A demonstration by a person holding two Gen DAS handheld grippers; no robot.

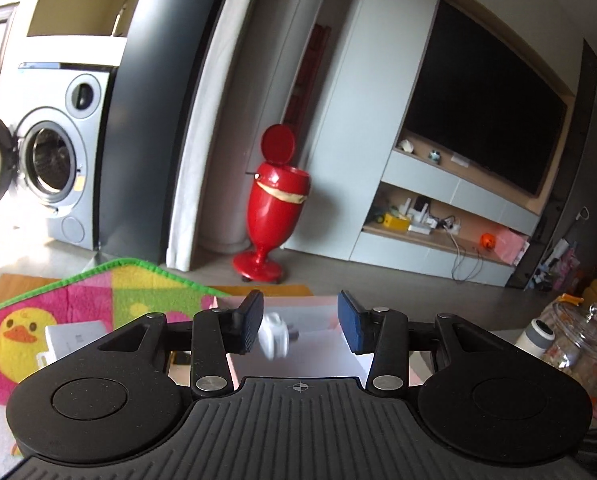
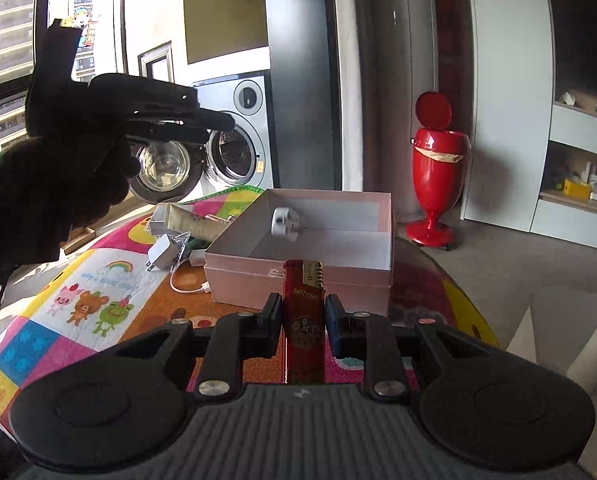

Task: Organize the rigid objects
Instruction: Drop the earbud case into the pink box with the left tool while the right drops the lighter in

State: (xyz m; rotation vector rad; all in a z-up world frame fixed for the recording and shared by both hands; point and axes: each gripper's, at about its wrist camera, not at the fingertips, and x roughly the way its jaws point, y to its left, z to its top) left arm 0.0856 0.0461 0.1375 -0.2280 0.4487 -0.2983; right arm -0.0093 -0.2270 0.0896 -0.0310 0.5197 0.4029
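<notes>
The pink box (image 2: pixel 298 276) sits open on the bright play mat (image 2: pixel 90 304), and inside it there's a small white plug (image 2: pixel 284 222), blurred, over the pale floor of the box near the far left corner. From the left wrist view that same plug (image 1: pixel 275 334) shows as a smeared white shape just beside the left pad, not touching either one, with the box (image 1: pixel 322 344) spread out below it. The left gripper (image 1: pixel 298 322) has its jaws spread wide and nothing between them. Seen from the right side, the left gripper (image 2: pixel 218 120) hangs high above the mat, left of the box, level and pointing right, with the gloved hand (image 2: pixel 58 184) wrapped round its handle. The right gripper (image 2: pixel 298 312) is low and near the front wall of the box, jaws closed tight on a red lighter (image 2: pixel 303 320), which stands upright between the pads with its metal top poking up in front of the box wall. Outside the box, on the mat to its left, lie a white charger (image 2: pixel 163 255), a cream tube (image 2: pixel 194 222) and a white cable (image 2: pixel 186 286). Off beyond the mat stand a red bin (image 2: pixel 438 168) with its lid up and a washer (image 2: pixel 234 148) with its door open.
</notes>
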